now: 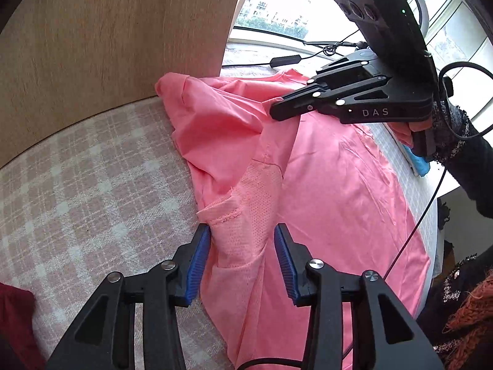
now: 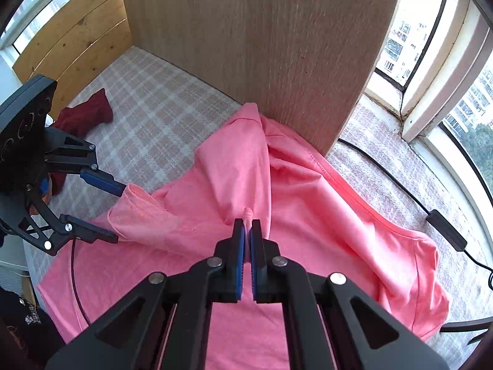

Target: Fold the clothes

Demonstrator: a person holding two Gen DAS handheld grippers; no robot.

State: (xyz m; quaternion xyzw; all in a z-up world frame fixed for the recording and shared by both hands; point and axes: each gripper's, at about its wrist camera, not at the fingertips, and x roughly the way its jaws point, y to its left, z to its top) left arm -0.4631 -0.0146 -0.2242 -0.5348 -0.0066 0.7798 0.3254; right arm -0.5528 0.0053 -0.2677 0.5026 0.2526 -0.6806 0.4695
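- The pink T-shirt (image 2: pixel 308 203) lies spread on the checked cloth surface (image 2: pixel 148 108), its long axis running from about 7 o'clock to 2 o'clock in the right wrist view, one end bunched against the foot of the upright wooden panel (image 2: pixel 262 46).
- It is plain salmon-pink, smooth over the body, with a paler mesh-textured part (image 1: pixel 249 215) and a stitched hem near the left tongs; creases gather toward the middle.
- Left gripper (image 1: pixel 243 262): blue-padded jaws wide apart, straddling the mesh sleeve; whether a pad touches the cloth is hard to judge.
- Right gripper (image 2: pixel 247 246): jaws nearly closed, pinching a small raised fold of the shirt.
- White letters "DAS" show on the right gripper's body at 2 o'clock in the left wrist view.
- A dark red garment (image 2: pixel 86 117) lies well apart at 10 o'clock in the right wrist view.
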